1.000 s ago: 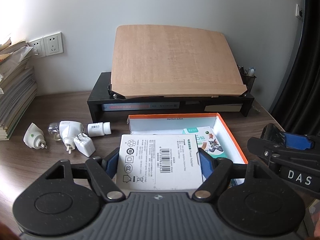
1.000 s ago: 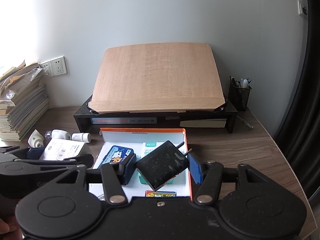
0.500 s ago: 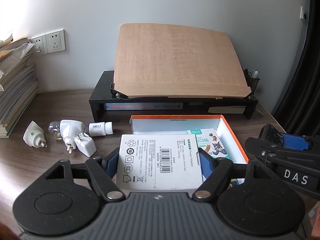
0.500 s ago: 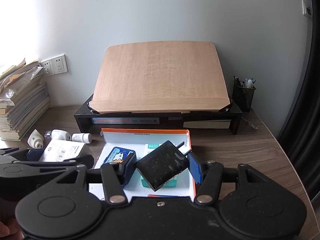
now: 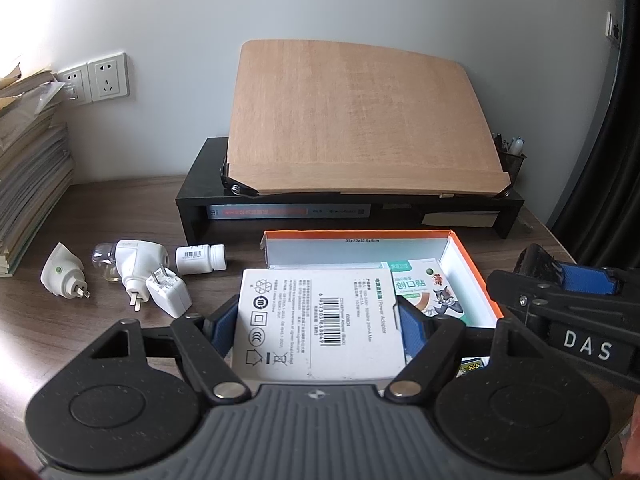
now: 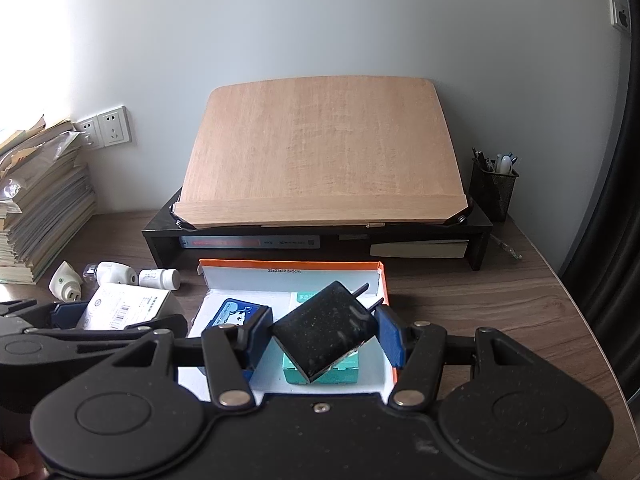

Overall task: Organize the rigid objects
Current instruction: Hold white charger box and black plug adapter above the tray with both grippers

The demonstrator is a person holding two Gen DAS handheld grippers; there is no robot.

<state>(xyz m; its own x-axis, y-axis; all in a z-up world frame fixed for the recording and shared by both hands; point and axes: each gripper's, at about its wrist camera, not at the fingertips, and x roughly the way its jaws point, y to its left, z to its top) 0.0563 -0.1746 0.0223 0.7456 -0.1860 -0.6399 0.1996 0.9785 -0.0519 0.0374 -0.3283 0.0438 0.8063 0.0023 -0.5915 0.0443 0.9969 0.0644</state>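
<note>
I have the left gripper (image 5: 316,316) clamped on the white adapter box (image 5: 318,320), label side up, held flat just over the near-left part of the orange storage box (image 5: 472,268). I hold it level because, as I judge it, it should drop in flat beside what is already inside. The right gripper (image 6: 324,334) is clamped on the black charger (image 6: 326,332), tilted with its prongs pointing up and away, hanging over the teal carton (image 6: 340,372) inside the orange storage box. A blue tin (image 6: 236,312) lies left of that carton, and a cartoon plaster pack (image 5: 430,290) lies toward the box's right wall. Left of the orange storage box, on the table (image 5: 120,332), wait a pill bottle (image 5: 200,259), a white plug-in vaporizer (image 5: 134,266), a small white charger (image 5: 168,294) and a white cone plug (image 5: 62,278), presumably next to be packed.
</note>
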